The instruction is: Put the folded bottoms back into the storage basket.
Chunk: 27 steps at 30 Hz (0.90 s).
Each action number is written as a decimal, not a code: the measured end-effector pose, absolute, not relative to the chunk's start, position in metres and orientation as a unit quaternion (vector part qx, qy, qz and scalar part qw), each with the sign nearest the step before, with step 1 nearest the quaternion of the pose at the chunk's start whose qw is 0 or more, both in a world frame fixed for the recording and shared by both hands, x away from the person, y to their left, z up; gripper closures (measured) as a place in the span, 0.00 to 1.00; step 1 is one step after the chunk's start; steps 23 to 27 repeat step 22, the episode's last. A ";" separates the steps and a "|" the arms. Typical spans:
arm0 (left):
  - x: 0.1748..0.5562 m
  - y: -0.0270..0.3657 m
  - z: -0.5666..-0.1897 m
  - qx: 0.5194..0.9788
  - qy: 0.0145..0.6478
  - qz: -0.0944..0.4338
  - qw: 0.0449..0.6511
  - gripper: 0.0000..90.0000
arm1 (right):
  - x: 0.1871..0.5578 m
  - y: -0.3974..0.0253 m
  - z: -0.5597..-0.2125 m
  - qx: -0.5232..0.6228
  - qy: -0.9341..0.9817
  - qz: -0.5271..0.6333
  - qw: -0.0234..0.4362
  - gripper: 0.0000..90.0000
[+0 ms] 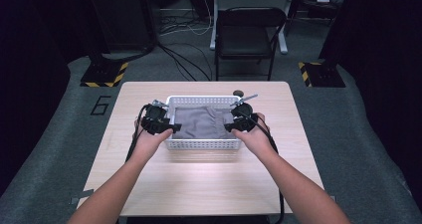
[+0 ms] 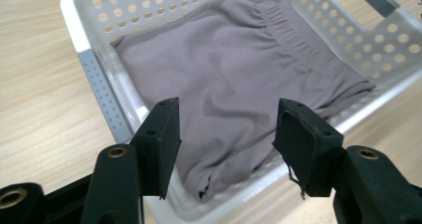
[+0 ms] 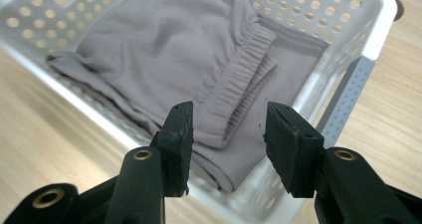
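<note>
Black tongs (image 2: 226,134) with brass-ringed screw holes, square pads, trailing black cables.

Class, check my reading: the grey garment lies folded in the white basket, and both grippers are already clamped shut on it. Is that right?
Not quite. The grey garment does lie folded in the white basket, but neither gripper is clamped on it. The left gripper view shows the left gripper with jaws apart above the cloth, and the right gripper view shows the right gripper likewise open.
</note>
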<state>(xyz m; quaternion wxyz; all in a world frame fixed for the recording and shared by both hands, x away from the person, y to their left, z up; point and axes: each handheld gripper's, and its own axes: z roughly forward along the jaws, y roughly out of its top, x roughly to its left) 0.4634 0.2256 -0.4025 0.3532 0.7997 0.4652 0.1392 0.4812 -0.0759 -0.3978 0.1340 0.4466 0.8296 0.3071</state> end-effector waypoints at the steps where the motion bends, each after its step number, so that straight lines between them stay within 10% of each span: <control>1: 0.461 0.226 -0.403 0.799 0.466 0.136 0.355 0.47 | 0.479 -0.076 -0.397 0.445 0.830 0.310 0.133 0.59; 27: 0.399 0.256 -0.428 0.792 0.460 0.114 0.386 0.40 | 0.406 -0.085 -0.408 0.396 0.835 0.366 0.114 0.53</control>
